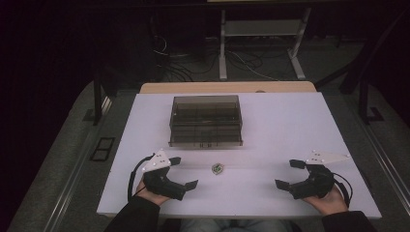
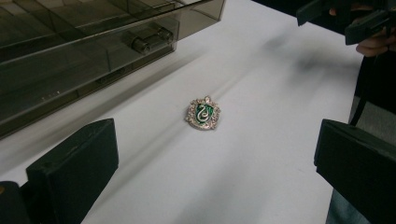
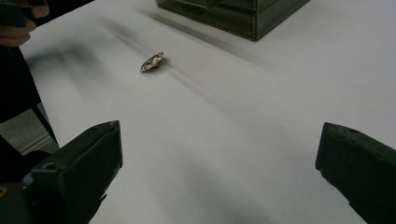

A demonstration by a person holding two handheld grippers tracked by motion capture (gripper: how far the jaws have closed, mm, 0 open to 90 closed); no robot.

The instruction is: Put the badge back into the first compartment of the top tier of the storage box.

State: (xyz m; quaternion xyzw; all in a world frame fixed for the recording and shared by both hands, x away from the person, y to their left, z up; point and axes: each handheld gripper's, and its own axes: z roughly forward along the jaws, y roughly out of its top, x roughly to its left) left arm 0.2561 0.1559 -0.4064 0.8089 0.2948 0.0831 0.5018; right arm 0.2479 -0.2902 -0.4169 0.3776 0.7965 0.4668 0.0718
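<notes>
Badge (image 1: 216,167) lies flat on the white table (image 1: 290,125), near the front edge, between the two grippers and touching neither. It is a small shield shape with a green middle, a pale curled snake figure and a silvery rim (image 2: 202,114); no writing can be read on it. From the right gripper view it shows edge-on as a thin metallic sliver (image 3: 152,62).

Behind the badge, apart from it, stands a smoky see-through box (image 1: 206,121) with inner dividers and a closed lid, hinge barrels showing along one side (image 2: 148,40). Small marks on its front wall are too blurred to read. Bare tabletop runs all around the badge, with wide open room to the right of the box and along the front edge.

Left gripper (image 1: 183,172) is held low over the table near the front left, jaws spread wide, nothing between them. Right gripper (image 1: 289,173) sits near the front right, well apart from the badge, jaws likewise spread and empty. Beyond the far edge of the white surface a strip of wooden tabletop (image 1: 227,87) shows, then a dark floor with cables (image 1: 183,67) and the legs of a white frame (image 1: 261,43).
</notes>
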